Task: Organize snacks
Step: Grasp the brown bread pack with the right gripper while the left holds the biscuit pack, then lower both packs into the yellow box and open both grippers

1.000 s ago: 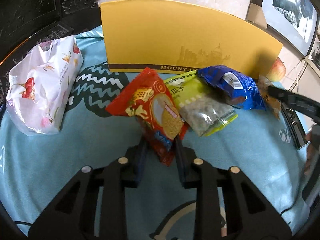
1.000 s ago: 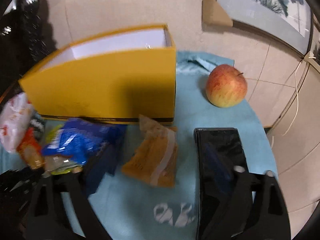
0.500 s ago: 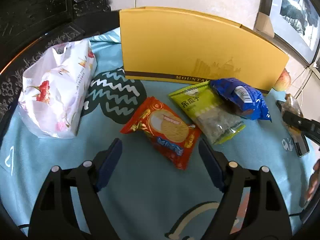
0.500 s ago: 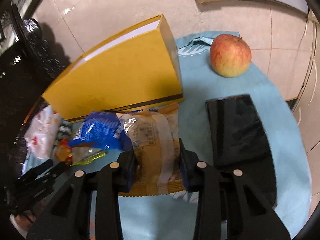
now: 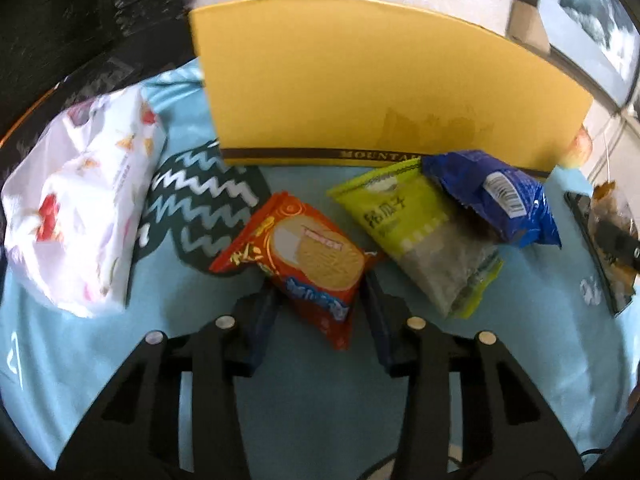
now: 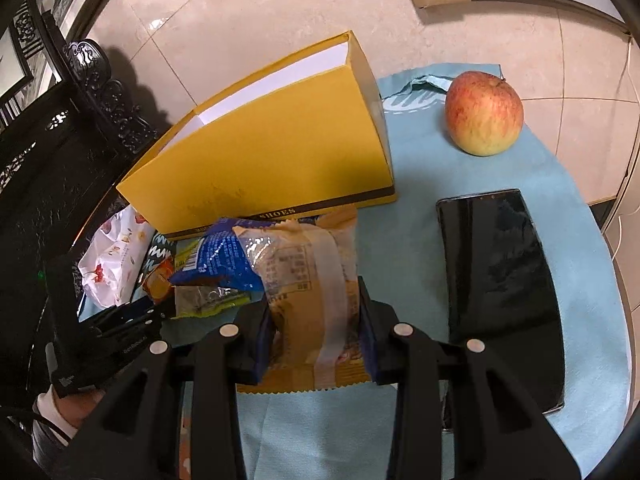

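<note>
Since half a second ago the left gripper point(image 5: 318, 312) has been brought around the red biscuit packet point(image 5: 298, 254), its jaws closing, while the yellow pastry packet point(image 6: 310, 280) is kept clamped by the right gripper point(image 6: 316, 336) for lifting into the yellow box point(image 6: 276, 148).

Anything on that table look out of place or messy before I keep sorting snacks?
Yes. A black phone and an apple sit among the snacks on the blue cloth. The snacks lie in a loose heap: the blue packet overlaps the green seed packet. Nothing looks spilled or torn.

Right gripper point(image 6: 316, 320) clamps tan snack packet point(image 6: 308, 280).
</note>
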`<state>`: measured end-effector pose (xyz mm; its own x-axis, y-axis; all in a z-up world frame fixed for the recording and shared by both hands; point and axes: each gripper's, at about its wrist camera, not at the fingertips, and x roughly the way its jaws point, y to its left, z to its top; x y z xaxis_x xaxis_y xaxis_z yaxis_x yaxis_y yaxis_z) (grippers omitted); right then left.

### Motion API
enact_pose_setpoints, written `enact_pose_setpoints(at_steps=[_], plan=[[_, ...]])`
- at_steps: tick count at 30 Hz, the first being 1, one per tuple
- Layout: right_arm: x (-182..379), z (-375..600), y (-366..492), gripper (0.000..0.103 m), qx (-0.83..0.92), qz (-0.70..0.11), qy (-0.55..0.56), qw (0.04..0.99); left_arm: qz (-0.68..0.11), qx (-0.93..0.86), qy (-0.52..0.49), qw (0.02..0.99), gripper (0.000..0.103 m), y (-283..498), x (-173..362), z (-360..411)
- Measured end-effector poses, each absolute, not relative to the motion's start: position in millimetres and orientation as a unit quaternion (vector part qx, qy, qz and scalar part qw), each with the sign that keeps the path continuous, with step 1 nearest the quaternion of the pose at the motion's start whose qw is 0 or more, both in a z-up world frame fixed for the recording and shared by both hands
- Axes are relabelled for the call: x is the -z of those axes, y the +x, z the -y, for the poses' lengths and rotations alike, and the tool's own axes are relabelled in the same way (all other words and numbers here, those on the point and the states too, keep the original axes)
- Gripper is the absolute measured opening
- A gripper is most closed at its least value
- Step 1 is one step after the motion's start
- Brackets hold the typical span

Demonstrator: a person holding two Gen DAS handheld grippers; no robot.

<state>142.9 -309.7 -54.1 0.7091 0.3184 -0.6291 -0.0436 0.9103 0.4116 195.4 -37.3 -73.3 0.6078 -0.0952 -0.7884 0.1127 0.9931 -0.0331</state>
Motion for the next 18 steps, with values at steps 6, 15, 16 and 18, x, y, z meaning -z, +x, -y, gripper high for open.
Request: enact_pose_setpoints(at_steps=[6, 15, 16, 18], plan=[[40.2, 304.9, 134.1, 0.036, -0.113, -0.346, 0.182, 0.914, -0.414, 0.061, 0.001, 0.908, 0.042, 167.1, 52.5, 24.3], [16.3, 296.2, 118.7, 0.036, -0.13, -0.315, 0.175, 0.924, -0.375, 0.064, 0.002, 0.925, 0.042, 129.2, 7.1, 21.6], [11.8, 296.6, 117.0, 0.036, -0.133, -0.31, 0.176, 0.925, -0.369, 0.066, 0.002, 0.927, 0.042, 130.1, 0.1, 20.9], [1.2, 297.2, 115.2, 0.037, -0.134, -0.3, 0.172, 0.929, -0.355, 0.075, 0.005, 0.932, 0.042, 133.4, -19.7, 26.2]])
